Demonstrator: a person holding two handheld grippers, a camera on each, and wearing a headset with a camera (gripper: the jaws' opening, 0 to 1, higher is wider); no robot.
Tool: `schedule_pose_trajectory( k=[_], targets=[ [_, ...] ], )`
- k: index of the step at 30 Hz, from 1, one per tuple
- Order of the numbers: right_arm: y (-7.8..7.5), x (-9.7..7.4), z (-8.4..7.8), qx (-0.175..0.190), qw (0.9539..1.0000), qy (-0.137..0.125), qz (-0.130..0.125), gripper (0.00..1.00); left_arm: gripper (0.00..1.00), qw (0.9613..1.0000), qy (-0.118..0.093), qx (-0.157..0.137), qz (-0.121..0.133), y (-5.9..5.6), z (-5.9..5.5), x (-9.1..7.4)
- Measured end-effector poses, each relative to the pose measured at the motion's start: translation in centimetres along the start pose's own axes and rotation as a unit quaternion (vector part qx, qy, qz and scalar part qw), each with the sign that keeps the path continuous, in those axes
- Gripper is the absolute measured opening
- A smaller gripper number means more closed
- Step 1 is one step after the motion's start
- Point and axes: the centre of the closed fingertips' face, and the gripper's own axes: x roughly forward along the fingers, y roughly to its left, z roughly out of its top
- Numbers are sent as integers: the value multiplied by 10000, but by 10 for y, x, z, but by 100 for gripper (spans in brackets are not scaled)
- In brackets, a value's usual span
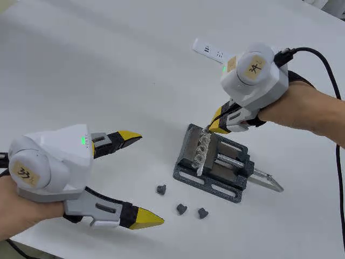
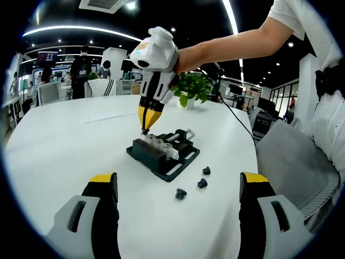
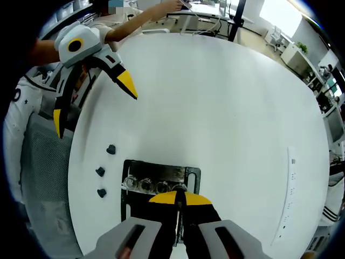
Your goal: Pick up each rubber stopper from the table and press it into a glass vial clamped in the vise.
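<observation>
Three rubber stoppers (image 1: 181,208), likely soft and light, are seen by the vise (image 1: 215,183) near the front edge of the desk (image 1: 108,65). They are best pinched by the sides. The jaws of the left gripper (image 1: 146,178) are spread wide. Those of the right gripper (image 1: 215,127) are closed above the glass vials (image 1: 202,147).

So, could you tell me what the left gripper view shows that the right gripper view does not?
The left gripper view adds a potted plant behind the vise, and the right gripper from the side, its tips down at the vials. The right gripper view adds a white strip-shaped device on the table, the vial mouths from above, and the whole left gripper, open. Both share the vise, the vials and three stoppers.
</observation>
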Motion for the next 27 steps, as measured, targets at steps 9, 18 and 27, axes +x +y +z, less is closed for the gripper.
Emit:
schedule_pose_trajectory(
  k=[9, 18, 27],
  targets=[
    [3, 1, -1, 15, 9999, 101, 110, 0, 93, 10000, -37, 5, 10, 0, 1, 1],
    [4, 2, -1, 120, 9998, 133, 69, 0, 93, 10000, -60, -5, 18, 0, 1, 1],
    [6, 2, -1, 180, 9997, 144, 75, 0, 93, 9999, -95, -13, 37, 0, 3, 1]
  ],
)
